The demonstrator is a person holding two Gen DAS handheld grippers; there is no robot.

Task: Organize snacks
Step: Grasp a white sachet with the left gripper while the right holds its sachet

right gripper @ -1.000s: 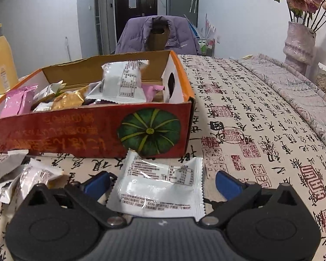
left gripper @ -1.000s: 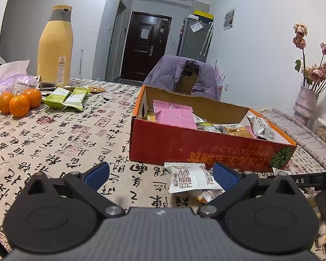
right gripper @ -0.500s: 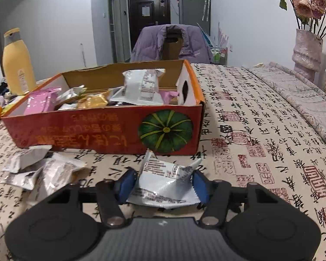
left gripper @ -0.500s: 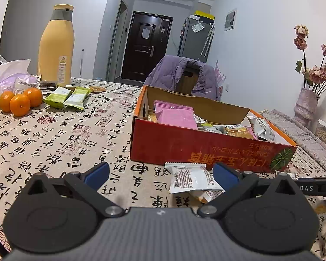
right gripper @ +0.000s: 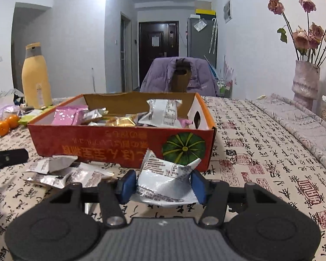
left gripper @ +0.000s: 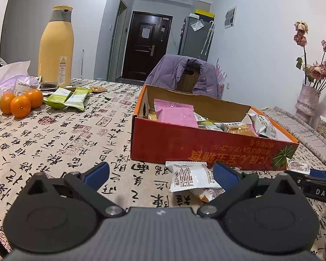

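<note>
A red cardboard box (left gripper: 206, 150) holds several snack packets, and it also shows in the right wrist view (right gripper: 110, 145). My right gripper (right gripper: 162, 184) is shut on a crumpled white snack packet (right gripper: 163, 184) and holds it above the tablecloth in front of the box's pumpkin picture. My left gripper (left gripper: 160, 174) is open and empty, in front of the box. A white packet (left gripper: 189, 176) lies on the cloth by its right finger. More loose packets (right gripper: 65, 174) lie left of my right gripper.
A yellow thermos (left gripper: 55, 45), oranges (left gripper: 20, 102), a tissue pack (left gripper: 13, 80) and green packets (left gripper: 67, 97) stand at the far left. A vase of dried roses (right gripper: 305, 80) stands at the right. A chair with a purple jacket (left gripper: 184, 76) is behind the table.
My right gripper closed on the white packet and lifted it off the cloth, rising and pulling back a little from the box. My left gripper stayed open and barely moved.
</note>
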